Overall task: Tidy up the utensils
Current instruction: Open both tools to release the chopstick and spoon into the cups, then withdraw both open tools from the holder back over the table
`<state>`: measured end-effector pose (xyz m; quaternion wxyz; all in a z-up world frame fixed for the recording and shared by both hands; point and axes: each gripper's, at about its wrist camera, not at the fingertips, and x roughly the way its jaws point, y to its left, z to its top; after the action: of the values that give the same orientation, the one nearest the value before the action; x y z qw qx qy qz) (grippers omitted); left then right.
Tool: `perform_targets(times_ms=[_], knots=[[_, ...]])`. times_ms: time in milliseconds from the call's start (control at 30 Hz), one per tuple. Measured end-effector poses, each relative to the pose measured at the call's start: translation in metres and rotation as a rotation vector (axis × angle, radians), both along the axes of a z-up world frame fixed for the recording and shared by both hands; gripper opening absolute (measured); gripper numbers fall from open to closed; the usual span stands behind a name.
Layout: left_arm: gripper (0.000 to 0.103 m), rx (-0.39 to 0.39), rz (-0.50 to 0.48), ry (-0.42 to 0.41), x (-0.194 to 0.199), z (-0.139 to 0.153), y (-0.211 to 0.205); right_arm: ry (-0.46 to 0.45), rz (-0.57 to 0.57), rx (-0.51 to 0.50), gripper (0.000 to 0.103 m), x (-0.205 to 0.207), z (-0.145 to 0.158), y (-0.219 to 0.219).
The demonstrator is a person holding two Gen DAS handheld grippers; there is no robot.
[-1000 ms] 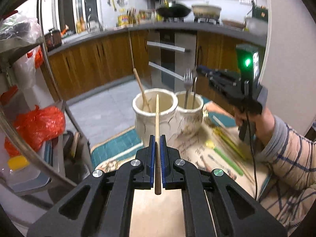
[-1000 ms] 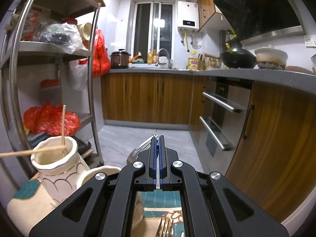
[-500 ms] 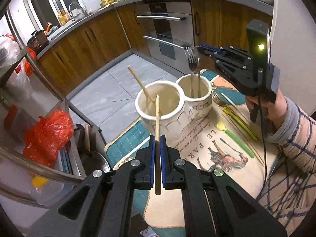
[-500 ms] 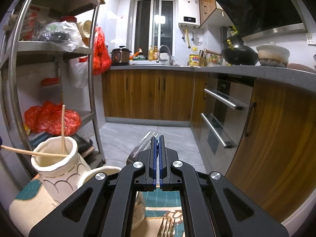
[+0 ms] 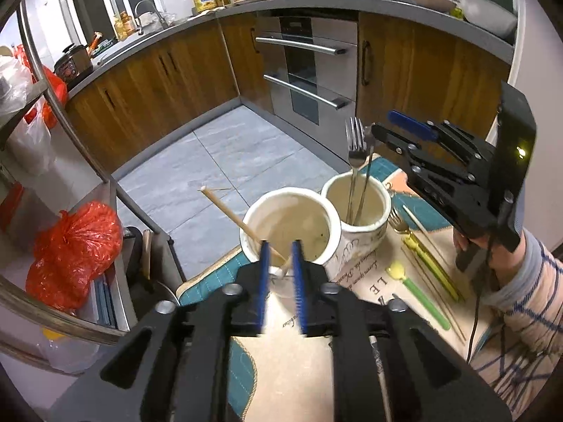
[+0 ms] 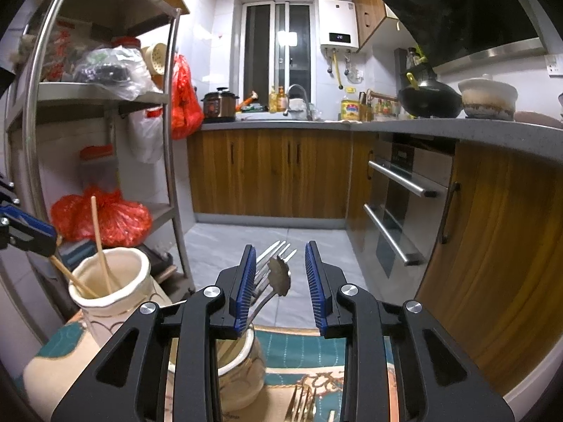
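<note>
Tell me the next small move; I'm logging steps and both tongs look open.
Probably lift both tongs clear, then send the right tongs to the gold fork on the mat. The chopsticks sit in the left jar and the steel fork in the right jar, both released.

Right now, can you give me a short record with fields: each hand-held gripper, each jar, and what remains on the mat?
left hand-held gripper: open, holds nothing
right hand-held gripper: open, holds nothing
near jar: two chopsticks inside, leaning
far jar: fork and a second metal utensil, standing
mat: gold fork, green spoon, thin sticks
</note>
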<state>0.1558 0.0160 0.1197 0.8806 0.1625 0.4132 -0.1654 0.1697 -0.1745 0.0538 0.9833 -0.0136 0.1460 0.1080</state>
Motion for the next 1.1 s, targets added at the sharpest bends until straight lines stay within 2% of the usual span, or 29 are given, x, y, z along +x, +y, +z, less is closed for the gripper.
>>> perform_targets(times_ms=[33,67,333,400,533,633,700,867,967,1100], knots=[[0.028,-0.002,0.004,-0.004,0.001,0.001,-0.001,-0.001,-0.001,0.003,0.031,-0.001,0.001,-0.002],[0.038,-0.005,0.01,-0.011,0.001,0.002,-0.001,-0.002,-0.002,0.009,0.032,-0.004,0.003,-0.003],[0.051,-0.056,0.027,-0.031,-0.002,0.016,-0.003,-0.02,-0.013,0.04,0.042,-0.029,0.017,-0.021],[0.057,-0.07,0.025,-0.053,-0.008,0.021,-0.004,-0.024,-0.016,0.046,0.049,-0.039,0.02,-0.026],[0.059,-0.085,0.025,-0.076,-0.021,0.027,-0.008,-0.011,-0.018,0.044,0.057,-0.051,0.023,-0.033],[0.061,-0.104,0.037,-0.096,-0.031,0.029,-0.007,-0.003,-0.012,0.043,0.068,-0.061,0.025,-0.037],[0.068,-0.121,0.052,-0.114,-0.039,0.029,-0.005,0.008,-0.004,0.045,0.078,-0.07,0.025,-0.041],[0.08,-0.143,0.097,-0.187,-0.062,0.027,-0.001,0.046,0.015,0.056,0.093,-0.086,0.022,-0.05],[0.089,-0.164,0.13,-0.24,-0.079,0.024,-0.001,0.077,0.014,0.057,0.096,-0.094,0.019,-0.056],[0.097,-0.194,0.16,-0.282,-0.098,0.016,0.0,0.118,-0.005,0.054,0.097,-0.104,0.011,-0.068]])
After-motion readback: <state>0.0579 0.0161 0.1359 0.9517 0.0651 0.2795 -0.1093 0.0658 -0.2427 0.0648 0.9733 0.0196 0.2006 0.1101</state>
